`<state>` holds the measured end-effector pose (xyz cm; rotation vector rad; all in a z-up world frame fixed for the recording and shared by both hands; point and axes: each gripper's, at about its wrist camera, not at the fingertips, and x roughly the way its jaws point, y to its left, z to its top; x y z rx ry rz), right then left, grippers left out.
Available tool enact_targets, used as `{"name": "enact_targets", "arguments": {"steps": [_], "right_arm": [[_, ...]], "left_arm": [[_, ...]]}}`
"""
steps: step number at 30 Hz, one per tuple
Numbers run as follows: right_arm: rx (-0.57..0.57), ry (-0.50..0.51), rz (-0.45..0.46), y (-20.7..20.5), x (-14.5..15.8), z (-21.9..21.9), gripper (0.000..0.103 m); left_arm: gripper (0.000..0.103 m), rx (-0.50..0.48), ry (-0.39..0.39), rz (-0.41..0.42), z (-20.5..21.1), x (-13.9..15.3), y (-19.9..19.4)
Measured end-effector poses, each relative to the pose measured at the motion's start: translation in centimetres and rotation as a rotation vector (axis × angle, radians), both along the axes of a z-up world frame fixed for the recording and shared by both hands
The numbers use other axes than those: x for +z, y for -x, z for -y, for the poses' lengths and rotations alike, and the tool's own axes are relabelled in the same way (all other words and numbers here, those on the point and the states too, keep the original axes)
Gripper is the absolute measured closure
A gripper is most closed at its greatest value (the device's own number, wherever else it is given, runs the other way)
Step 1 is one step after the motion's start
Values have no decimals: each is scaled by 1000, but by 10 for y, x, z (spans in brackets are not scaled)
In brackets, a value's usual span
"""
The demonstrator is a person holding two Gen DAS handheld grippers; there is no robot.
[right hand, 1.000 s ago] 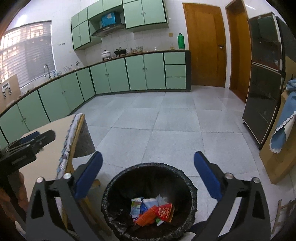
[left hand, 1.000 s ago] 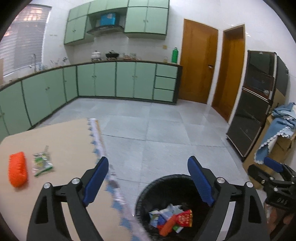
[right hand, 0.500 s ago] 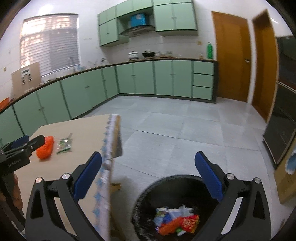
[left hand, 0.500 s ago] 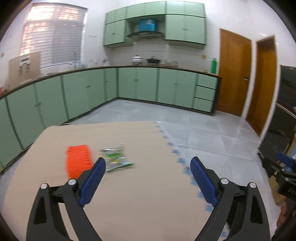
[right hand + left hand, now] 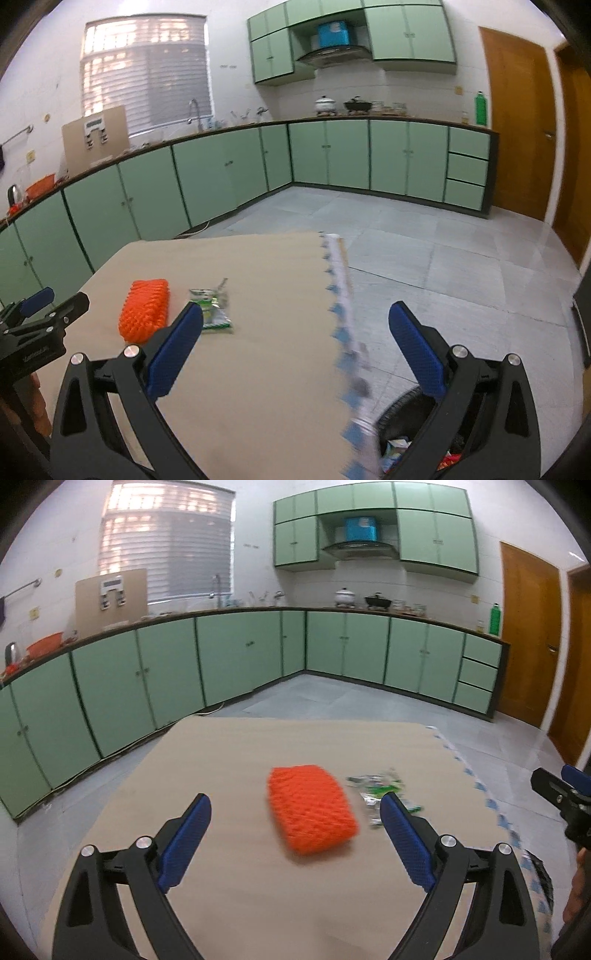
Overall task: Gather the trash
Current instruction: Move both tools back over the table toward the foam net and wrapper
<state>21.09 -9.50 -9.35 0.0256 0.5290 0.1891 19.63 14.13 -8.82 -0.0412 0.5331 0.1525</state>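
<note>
green-cabinet kitchen, beige tabletop [image 5: 229,760]. your left gripper [image 5: 293,843] wide, empty, orange foam net [image 5: 312,808] lying ahead between its fingers. light, squashy: pinch across narrow middle. right gripper [image 5: 295,345] wide, empty; crinkly wrapper [image 5: 212,310] nearby.

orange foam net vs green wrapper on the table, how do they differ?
The orange foam net is a thick, puffy, one-colour mesh block; the green wrapper is thin, flat, crinkled, green and white with clear parts. The net looks larger than the wrapper. The net lies between the open left gripper's fingers; the wrapper sits nearer its right finger. Both rest loose on the table, side by side, ungripped.
</note>
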Motion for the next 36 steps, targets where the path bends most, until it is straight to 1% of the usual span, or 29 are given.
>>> {"name": "enact_targets", "arguments": {"steps": [6,11,16,19,20,25,29,31,36], "right_arm": [[39,20,-16,-31,-10,-41,5],[68,48,-66,-57,-28,-69,6],[83,74,-117,-76,-42,-86,6],[92,85,-155,-86,-48,-94,14],[94,84,-165,-88,-50,-94,19],[86,82,-209,-97,-55,-98,22],[90,100,-234,-101,-58,-105,27],[93,104,-245,-103,-59,-107,32],[103,80,-299,-110,-66,-105,54]], "left_arm": [[12,45,10,-20,-21,-14,-16],[12,65,19,-37,-34,-23,-24],[12,75,31,-50,-44,-31,-29],[12,74,36,-55,-48,-34,-30],[12,74,38,-55,-49,-34,-31],[12,74,46,-59,-50,-36,-34],[12,75,40,-74,-48,-39,-38],[12,75,43,-83,-47,-40,-40],[12,73,45,-96,-46,-43,-45]]}}
